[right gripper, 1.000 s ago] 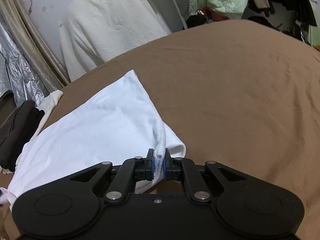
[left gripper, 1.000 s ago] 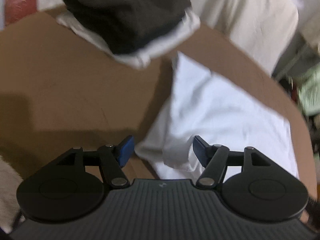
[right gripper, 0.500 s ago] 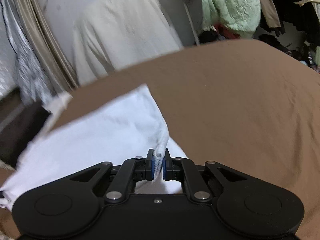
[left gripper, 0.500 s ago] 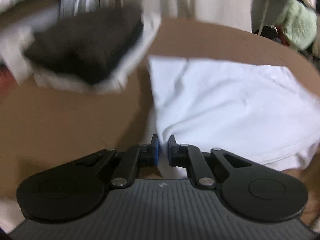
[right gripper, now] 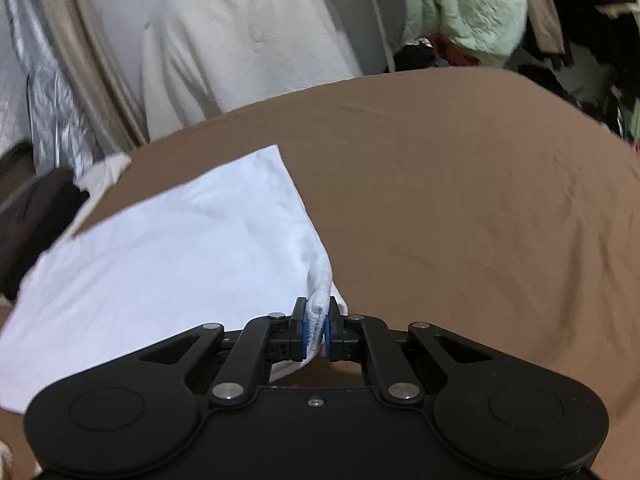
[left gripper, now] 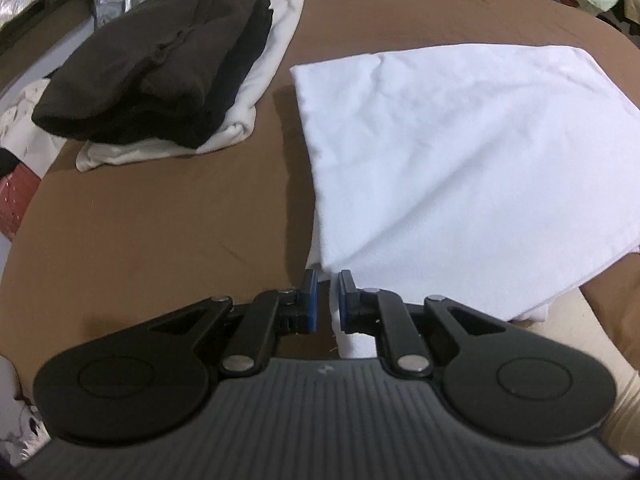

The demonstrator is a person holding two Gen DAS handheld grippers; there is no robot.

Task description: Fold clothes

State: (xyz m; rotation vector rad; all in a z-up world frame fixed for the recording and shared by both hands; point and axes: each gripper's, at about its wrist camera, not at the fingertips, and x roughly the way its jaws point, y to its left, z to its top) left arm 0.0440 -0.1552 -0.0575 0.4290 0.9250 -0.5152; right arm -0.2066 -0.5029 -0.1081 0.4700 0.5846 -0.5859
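1. The cloth (left gripper: 460,152) ahead of the left gripper (left gripper: 328,300) is plain white.
2. The surface (right gripper: 460,220) under it is plain brown.
3. Both grippers are black with blue pads (right gripper: 305,330).
4. Left of the left gripper lies a dark brown-black garment (left gripper: 160,60) on an off-white one (left gripper: 264,68).
5. Beyond the right gripper (right gripper: 316,330) hang a cream fabric (right gripper: 240,40) and a pale green quilted one (right gripper: 464,4).

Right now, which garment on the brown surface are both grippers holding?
The flat white garment, alone beside the stack; left gripper and right gripper pinch its near corners. The dark folded garment lies untouched.
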